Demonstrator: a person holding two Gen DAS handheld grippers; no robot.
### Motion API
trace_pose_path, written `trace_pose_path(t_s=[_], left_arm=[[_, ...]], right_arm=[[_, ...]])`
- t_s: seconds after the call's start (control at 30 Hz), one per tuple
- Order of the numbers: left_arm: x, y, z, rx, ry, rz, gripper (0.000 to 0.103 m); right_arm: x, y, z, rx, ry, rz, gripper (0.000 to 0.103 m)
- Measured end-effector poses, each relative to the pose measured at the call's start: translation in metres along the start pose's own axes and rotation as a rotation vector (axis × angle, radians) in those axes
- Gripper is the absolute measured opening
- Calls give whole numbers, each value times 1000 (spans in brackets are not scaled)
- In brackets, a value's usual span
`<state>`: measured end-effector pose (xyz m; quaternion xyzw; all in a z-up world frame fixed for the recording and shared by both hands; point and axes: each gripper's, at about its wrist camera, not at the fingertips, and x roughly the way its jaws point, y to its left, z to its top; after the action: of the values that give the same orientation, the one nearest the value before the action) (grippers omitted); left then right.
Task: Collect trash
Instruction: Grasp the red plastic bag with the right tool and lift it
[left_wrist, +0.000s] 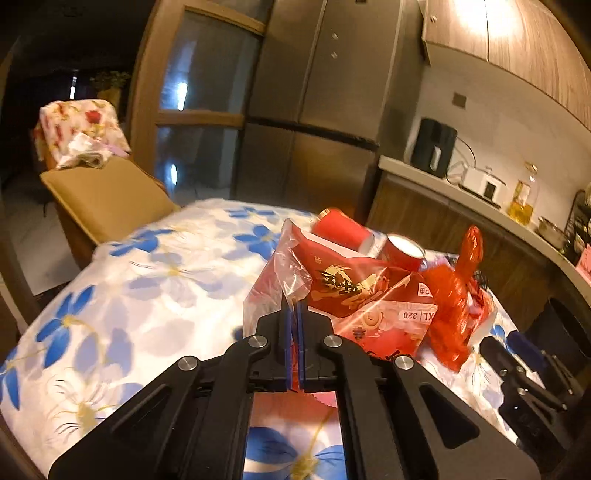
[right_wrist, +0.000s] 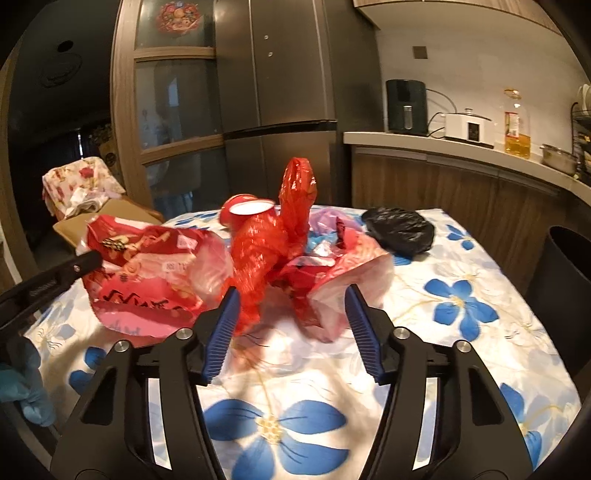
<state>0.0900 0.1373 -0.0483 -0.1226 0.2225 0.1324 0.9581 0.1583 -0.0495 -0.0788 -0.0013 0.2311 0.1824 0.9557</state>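
My left gripper (left_wrist: 294, 310) is shut on the clear edge of a red printed plastic package (left_wrist: 354, 295), which it holds up off the flowered tablecloth; the package also shows in the right wrist view (right_wrist: 147, 273), with the left gripper (right_wrist: 86, 262) at its left edge. My right gripper (right_wrist: 291, 295) is open, its blue pads either side of a crumpled red plastic bag (right_wrist: 280, 229), (left_wrist: 458, 295). Two red paper cups (left_wrist: 400, 251), (right_wrist: 247, 212) lie behind the pile. A black crumpled bag (right_wrist: 399, 227) lies at the table's far right.
A dark bin (right_wrist: 561, 288) stands by the table's right side. A kitchen counter (right_wrist: 443, 147) with an oil bottle (right_wrist: 517, 125) and appliances runs behind. A chair (left_wrist: 107, 195) with a floral cloth stands at far left, and a tall fridge (right_wrist: 280, 103) behind the table.
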Motion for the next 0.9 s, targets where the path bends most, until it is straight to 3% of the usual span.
trace_pose_path(t_s=[0.23,0.4,0.7,0.87,0.9], left_arm=[[-8,13,1,-25,-17,28,2],[-14,27,3,-64,-34,50,2],[-17,37,4,-77,-38,62,2],[-18,35,2,-69,-29,60,2],[-18,34,1,-63,-29,63,2]], right_arm=[[7,21,0,-29,10,67,57],[24,36,-5,-65,65,87,56],[56,47,-12,-81,159,84,31],[66,43,-17,-70,200,86,5],[65,43,-18,-68,198,90,4]])
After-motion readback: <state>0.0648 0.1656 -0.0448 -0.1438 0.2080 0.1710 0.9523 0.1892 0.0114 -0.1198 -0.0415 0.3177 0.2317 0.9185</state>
